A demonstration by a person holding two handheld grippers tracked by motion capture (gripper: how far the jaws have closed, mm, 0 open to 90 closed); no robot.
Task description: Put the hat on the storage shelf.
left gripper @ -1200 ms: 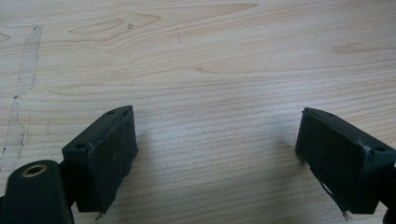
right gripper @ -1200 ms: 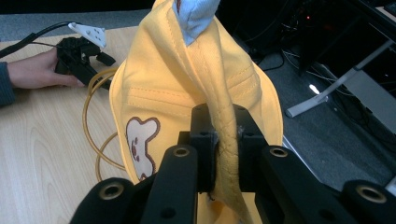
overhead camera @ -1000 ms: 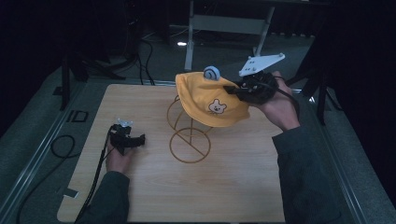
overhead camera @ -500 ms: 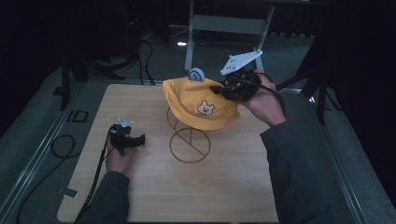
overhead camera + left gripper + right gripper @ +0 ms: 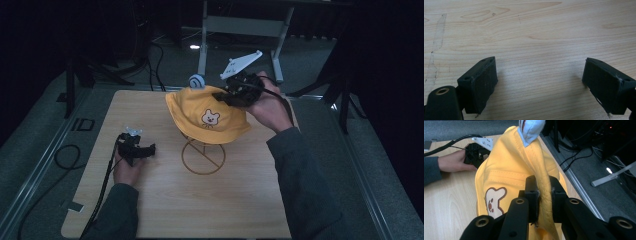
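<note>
On the wooden table (image 5: 165,210), the yellow hat (image 5: 206,114) sits over the wire stand (image 5: 202,156), just past centre toward twelve o'clock. The right gripper (image 5: 235,95) pinches its brim at two o'clock; the left gripper (image 5: 145,150), jaws apart and empty, rests at nine. Best to lower the hat squarely, releasing only once it settles.

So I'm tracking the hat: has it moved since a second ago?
Yes. The yellow hat shifted left over the wire stand, carried by the right gripper.

High view: I see a dim room, dark surroundings, only the worktop (image 5: 150,200) lit.
Floor glare: one bright spot beyond the worktop.
Gripper views: brighter, even light, soft shadows under my left claw (image 5: 544,82).
Focus: nearest parts slightly soft.
</note>
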